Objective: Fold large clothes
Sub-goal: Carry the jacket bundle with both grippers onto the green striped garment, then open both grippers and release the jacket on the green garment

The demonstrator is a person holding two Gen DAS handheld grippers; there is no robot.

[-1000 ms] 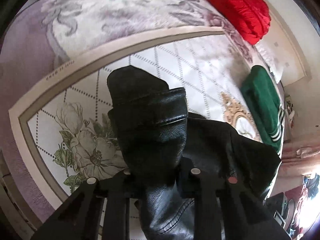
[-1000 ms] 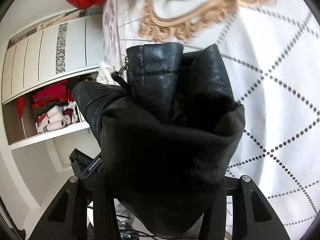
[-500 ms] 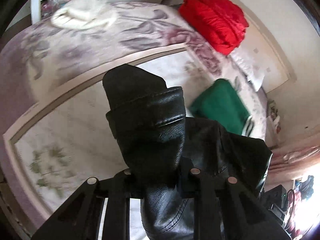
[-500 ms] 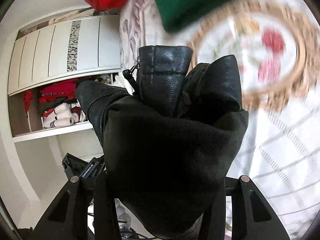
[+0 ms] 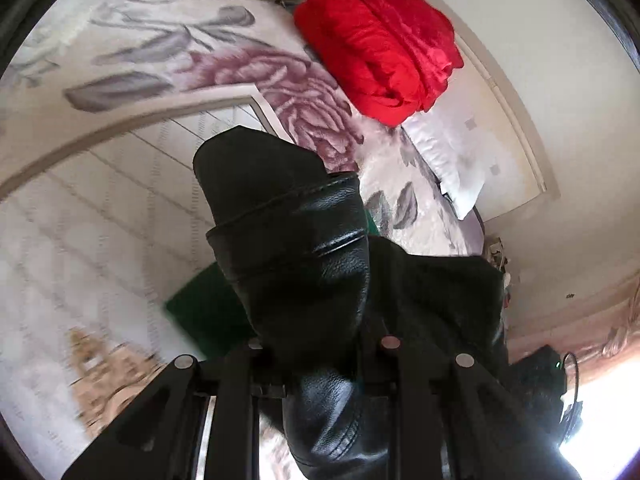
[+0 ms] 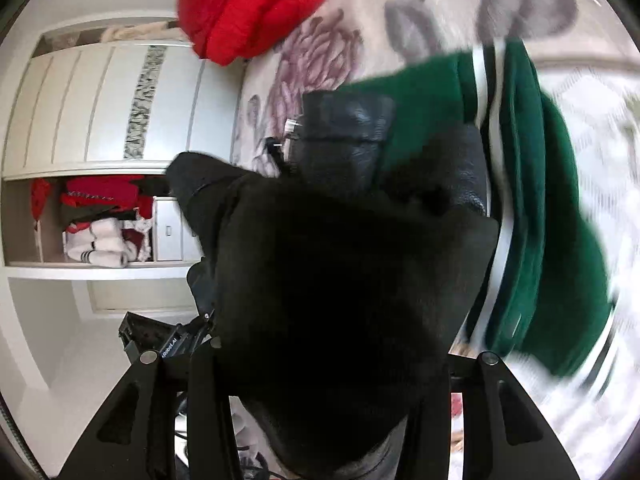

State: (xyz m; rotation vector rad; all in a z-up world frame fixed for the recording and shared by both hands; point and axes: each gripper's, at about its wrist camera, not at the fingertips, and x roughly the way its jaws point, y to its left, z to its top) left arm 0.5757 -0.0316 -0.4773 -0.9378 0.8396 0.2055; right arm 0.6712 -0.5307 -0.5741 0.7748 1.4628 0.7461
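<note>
I carry the black leather jacket (image 5: 304,264) over the bed (image 5: 224,68), one bunch of it pinched in my left gripper (image 5: 316,346), a thicker bunch clamped in my right gripper (image 6: 320,354). Both sets of jaws pinch it firmly. To do this well I judge I should keep my hands level and apart so it hangs flat, and lay it clear of the green garment (image 6: 536,208) and the red garment (image 5: 380,36). The jacket is grained, glossy, heavy, with stitched seams and a zip pull (image 6: 286,140).
</note>
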